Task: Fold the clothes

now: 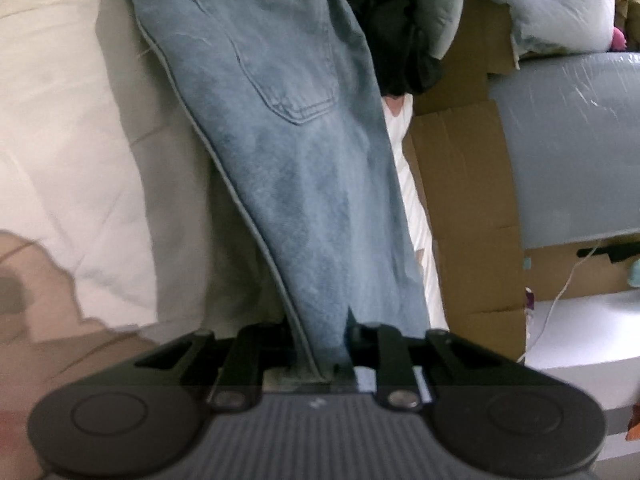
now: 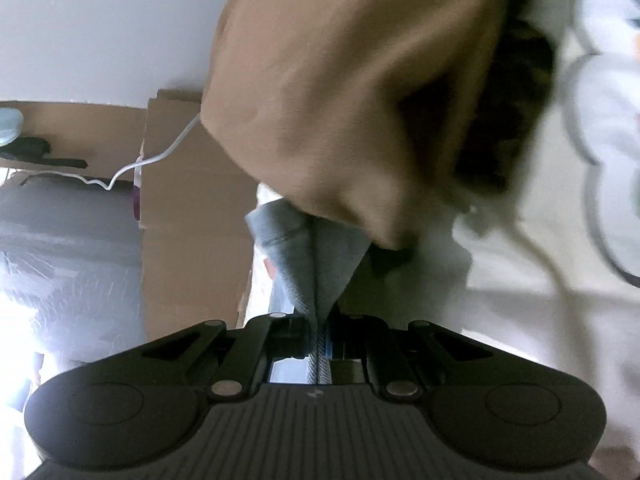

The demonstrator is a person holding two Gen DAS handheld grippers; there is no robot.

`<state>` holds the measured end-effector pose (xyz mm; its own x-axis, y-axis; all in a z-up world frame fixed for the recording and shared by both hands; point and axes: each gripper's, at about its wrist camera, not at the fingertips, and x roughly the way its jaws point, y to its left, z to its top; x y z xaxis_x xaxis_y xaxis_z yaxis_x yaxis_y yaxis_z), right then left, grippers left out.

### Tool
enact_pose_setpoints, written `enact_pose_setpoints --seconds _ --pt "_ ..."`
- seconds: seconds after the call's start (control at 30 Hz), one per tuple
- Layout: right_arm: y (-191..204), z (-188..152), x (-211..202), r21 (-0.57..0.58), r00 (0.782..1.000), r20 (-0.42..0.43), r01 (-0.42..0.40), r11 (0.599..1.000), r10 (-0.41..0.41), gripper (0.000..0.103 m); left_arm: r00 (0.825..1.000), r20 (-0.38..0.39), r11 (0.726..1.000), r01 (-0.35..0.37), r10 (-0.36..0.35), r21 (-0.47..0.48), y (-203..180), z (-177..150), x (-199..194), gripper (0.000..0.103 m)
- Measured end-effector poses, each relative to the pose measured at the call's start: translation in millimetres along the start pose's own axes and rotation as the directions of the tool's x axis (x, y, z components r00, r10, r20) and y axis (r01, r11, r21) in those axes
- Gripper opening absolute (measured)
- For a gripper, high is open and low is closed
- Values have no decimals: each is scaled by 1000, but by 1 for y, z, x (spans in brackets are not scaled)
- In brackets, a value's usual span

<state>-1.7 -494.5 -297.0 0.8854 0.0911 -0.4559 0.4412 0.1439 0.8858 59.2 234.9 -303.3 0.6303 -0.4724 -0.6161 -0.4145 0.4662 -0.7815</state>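
Note:
A pair of light blue jeans [image 1: 280,140] stretches away from my left gripper [image 1: 320,344] over a white bedsheet [image 1: 52,120], back pocket showing. The left gripper is shut on the jeans' leg end. In the right wrist view my right gripper [image 2: 320,332] is shut on a bunched edge of the jeans [image 2: 316,256]. A tan garment [image 2: 340,92] hangs or lies just beyond that edge and hides the cloth further on. The view is blurred.
Brown cardboard boxes [image 1: 468,208] stand to the right of the bed, with a grey plastic-wrapped slab [image 1: 568,140]. Dark and grey clothes [image 1: 404,32] are piled at the far end. A white cable [image 2: 152,160] runs over cardboard [image 2: 192,208].

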Motion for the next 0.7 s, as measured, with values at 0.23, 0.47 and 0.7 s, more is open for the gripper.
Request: enact_pose_setpoints --seconds 0.23,0.47,0.7 --pt "-31 -10 -51 30 1000 18 24 999 -25 6 1000 -23 1000 -13 13 9 4 -20 -13 20" --pt "-43 -10 -91 33 999 38 25 999 -27 6 998 -55 999 -20 22 38 2 -43 -18 20" --pt "-76 -23 -142 72 997 57 40 997 -44 6 995 -87 997 -40 45 62 3 -61 -24 20"
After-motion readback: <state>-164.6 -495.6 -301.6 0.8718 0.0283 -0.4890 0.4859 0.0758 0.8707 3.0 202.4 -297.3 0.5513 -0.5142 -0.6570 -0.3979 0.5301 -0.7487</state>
